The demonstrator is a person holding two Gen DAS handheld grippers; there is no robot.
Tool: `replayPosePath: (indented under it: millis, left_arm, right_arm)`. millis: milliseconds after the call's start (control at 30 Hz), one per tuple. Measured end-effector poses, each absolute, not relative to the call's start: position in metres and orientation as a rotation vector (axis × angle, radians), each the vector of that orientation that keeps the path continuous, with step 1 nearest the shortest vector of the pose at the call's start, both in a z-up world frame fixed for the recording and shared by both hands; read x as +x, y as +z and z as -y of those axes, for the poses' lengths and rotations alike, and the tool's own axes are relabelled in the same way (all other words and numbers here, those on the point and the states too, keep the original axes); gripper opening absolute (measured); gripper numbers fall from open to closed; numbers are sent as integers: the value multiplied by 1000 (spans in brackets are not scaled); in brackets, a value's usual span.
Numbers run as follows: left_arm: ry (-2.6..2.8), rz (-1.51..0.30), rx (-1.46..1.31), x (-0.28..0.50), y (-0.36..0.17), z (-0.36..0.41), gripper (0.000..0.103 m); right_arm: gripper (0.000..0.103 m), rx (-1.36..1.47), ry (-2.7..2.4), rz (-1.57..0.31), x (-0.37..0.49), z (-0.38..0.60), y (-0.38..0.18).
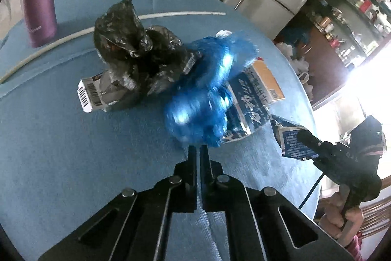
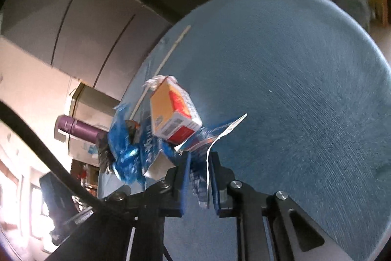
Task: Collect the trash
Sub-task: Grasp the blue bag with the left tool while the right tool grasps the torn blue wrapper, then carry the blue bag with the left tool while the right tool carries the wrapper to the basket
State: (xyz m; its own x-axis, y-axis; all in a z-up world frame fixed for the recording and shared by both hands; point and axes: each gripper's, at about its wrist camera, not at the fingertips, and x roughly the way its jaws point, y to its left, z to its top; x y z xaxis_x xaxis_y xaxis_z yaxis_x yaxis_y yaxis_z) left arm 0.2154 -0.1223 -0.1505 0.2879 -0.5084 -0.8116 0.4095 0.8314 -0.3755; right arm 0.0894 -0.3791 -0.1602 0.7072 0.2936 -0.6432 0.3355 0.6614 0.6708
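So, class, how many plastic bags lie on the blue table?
2: a black bag at the pile's left and a blue bag beside it, touching; others may be hidden underneath.

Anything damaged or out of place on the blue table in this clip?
Yes. The right gripper is shut on a torn blue carton piece with ragged, foil-lined edges. A flattened blue milk carton lies under a crumpled blue plastic bag. The purple bottle stands upright, apart.

Black tongs (image 1: 198,151), silver pivot pins, black cable
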Motion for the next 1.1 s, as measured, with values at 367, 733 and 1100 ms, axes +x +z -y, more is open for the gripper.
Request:
replayPosePath:
  millis: [367,733,1100]
  left_arm:
    - [-534,-1091,-154,224,-134,112,71]
    - [-539,-1150,-300,263,-153,145,71]
    - [-522,-1156,-414,254,-168,121,31]
  right_arm:
    - [17,811,3,-802,88,364,-150]
    - [17,798,1,-802,88,366,-158]
    - [17,798,19,-782,81,358,-151]
